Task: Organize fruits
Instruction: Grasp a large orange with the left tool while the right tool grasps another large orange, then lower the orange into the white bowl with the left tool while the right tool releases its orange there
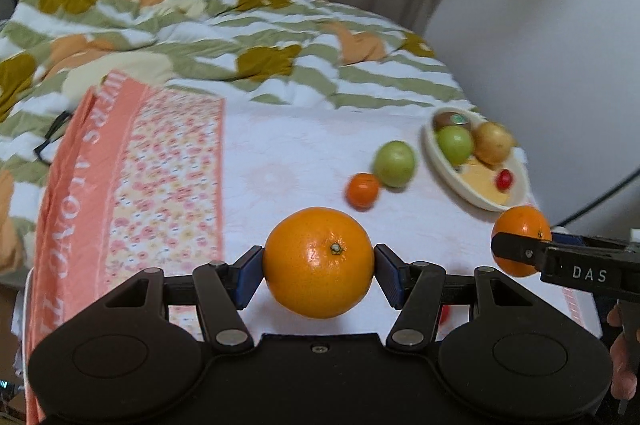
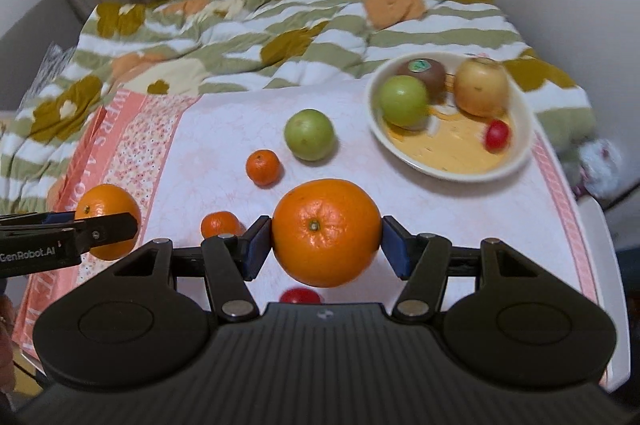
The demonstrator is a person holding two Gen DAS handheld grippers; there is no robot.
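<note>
My left gripper (image 1: 319, 267) is shut on a large orange (image 1: 320, 249), held above the pink cloth. My right gripper (image 2: 326, 239) is shut on another large orange (image 2: 324, 209), also off the cloth. Each gripper shows in the other's view from the side: the right gripper (image 1: 520, 245) at the right edge, the left gripper (image 2: 108, 225) at the left edge. A cream bowl (image 2: 452, 177) at the back right holds a green apple (image 2: 404, 101), a kiwi (image 2: 422, 73), a yellow apple (image 2: 482, 87) and a cherry tomato (image 2: 497, 135).
Loose on the cloth lie a green apple (image 2: 309, 134), two small mandarins (image 2: 262, 167) (image 2: 219, 223) and a red tomato (image 2: 300, 295) half hidden under my right gripper. A rumpled flowered quilt (image 2: 240, 37) lies behind, with curtains and a wall beyond.
</note>
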